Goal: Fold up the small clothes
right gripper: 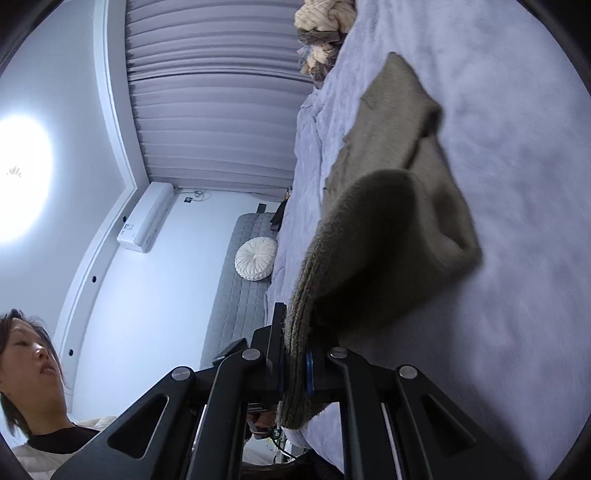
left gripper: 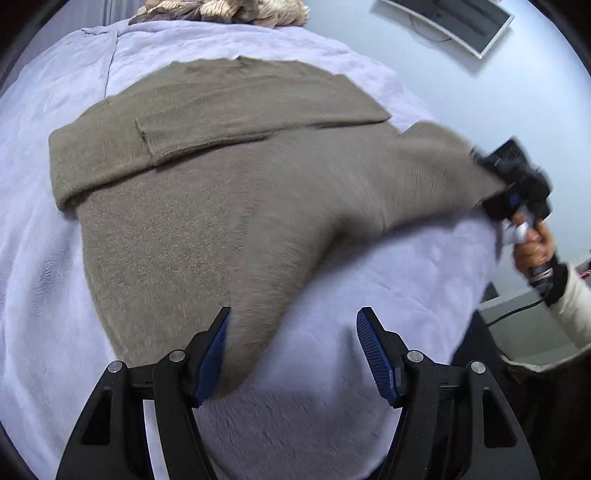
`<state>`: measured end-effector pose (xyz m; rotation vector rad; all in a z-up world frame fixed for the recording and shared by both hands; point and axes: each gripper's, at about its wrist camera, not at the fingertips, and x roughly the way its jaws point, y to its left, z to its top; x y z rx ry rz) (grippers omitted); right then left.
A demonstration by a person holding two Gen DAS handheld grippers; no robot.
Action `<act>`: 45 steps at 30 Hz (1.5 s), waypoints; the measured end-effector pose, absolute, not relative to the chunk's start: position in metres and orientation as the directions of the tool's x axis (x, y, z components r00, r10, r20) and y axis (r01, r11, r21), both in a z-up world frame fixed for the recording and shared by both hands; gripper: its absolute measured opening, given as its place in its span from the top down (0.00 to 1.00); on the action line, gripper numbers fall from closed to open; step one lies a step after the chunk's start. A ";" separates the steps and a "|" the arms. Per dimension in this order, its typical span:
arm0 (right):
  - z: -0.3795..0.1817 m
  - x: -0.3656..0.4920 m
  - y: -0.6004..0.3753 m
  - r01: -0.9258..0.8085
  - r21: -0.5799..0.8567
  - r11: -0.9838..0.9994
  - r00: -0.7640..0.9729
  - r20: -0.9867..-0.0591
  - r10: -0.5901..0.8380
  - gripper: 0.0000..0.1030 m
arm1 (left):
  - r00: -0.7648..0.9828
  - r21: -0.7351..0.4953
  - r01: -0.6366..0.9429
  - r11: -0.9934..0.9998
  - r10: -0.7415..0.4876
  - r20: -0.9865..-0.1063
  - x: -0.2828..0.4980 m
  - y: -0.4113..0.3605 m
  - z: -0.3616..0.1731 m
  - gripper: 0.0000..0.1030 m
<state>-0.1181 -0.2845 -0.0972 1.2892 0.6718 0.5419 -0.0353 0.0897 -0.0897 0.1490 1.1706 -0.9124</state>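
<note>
Bed covered by a pale lavender fleece blanket (left gripper: 55, 258), fills most of both views. Room: white walls, pleated curtain (right gripper: 221, 92), wall AC unit (right gripper: 146, 218), grey quilted headboard (right gripper: 240, 288) with a round white cushion (right gripper: 256, 264), ceiling light (right gripper: 22, 177) blown out. Pile of knit clothes (left gripper: 221, 9) at the blanket's far edge. Framed panel (left gripper: 447, 22) on the wall to the upper right.

Brown knit sweater (left gripper: 207, 192) lies flat mid-blanket, 1 sleeve folded across the chest. Its right side is lifted off the blanket, stretched toward the right gripper (right gripper: 295, 369), which is clamped on the ribbed edge, fabric bunched between the pads. Hand (left gripper: 532, 247) on that gripper's handle, white sleeve (left gripper: 572, 306).

Left gripper (left gripper: 291, 350) spread wide, hem corner between the fingers, touching the left pad, not pinched.

Bare blanket all round the sweater; bed edge drops off at the right, near the lifted part.
</note>
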 end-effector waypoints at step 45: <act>-0.093 -0.129 -0.272 0.094 0.922 0.376 0.664 -0.339 0.666 0.42 | 0.388 -0.181 0.575 0.798 -0.460 -0.799 -0.002 0.061 -0.046 0.16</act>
